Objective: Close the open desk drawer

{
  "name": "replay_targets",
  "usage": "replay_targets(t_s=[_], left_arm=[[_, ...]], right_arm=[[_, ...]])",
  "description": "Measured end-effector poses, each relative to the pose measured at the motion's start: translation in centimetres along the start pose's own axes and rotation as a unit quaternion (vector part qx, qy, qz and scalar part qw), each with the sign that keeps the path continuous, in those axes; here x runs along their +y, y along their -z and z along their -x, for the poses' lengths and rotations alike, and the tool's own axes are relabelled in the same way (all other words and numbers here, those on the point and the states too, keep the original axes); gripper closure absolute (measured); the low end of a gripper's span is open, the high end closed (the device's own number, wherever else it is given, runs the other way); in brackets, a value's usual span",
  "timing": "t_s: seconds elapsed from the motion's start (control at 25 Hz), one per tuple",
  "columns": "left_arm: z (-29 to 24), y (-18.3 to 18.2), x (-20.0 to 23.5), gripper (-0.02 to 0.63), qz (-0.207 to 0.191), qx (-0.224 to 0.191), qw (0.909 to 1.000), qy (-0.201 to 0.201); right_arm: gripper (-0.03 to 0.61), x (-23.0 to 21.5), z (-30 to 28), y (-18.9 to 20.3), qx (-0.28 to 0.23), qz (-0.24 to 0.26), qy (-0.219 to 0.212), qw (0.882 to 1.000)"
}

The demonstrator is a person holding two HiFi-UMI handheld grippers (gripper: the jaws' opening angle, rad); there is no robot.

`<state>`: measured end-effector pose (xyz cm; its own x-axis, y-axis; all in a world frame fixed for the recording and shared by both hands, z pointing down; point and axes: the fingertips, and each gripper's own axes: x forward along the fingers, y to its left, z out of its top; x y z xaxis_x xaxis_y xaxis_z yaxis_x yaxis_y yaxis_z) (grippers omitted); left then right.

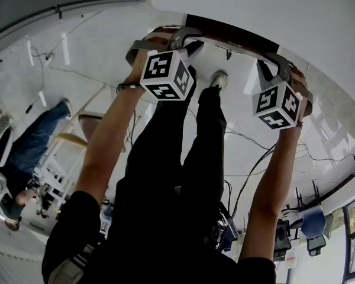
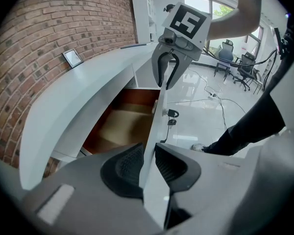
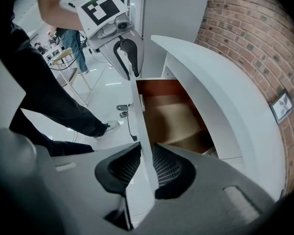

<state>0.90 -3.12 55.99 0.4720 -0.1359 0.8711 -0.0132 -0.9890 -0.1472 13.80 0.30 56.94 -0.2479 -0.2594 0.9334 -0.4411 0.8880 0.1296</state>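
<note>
left gripper (image 2: 148,153): pinched the top edge of the drawer front (image 2: 156,195).
right gripper (image 3: 146,153): clamped that same edge.
drawer cavity (image 2: 123,124): open, at 11 o'clock from the left gripper.

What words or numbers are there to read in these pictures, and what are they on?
No words or numbers can be read anywhere.
On the left marker cube: only black-and-white square patterns, no letters.
On the right marker cube: the same, patterns only.
In the framed picture on the brick wall: too small to read.
On the drawer front: plain white, no print.
</note>
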Motion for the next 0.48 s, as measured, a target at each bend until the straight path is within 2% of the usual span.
replay_targets(t_s=[0.48], left_arm=[[-0.2, -0.2, 1.8, 0.517, 0.007, 0.0, 0.9997, -0.024]], right_arm=[[0.499, -1.4, -0.2, -0.4, -0.004, -0.001, 0.025, 1.0]])
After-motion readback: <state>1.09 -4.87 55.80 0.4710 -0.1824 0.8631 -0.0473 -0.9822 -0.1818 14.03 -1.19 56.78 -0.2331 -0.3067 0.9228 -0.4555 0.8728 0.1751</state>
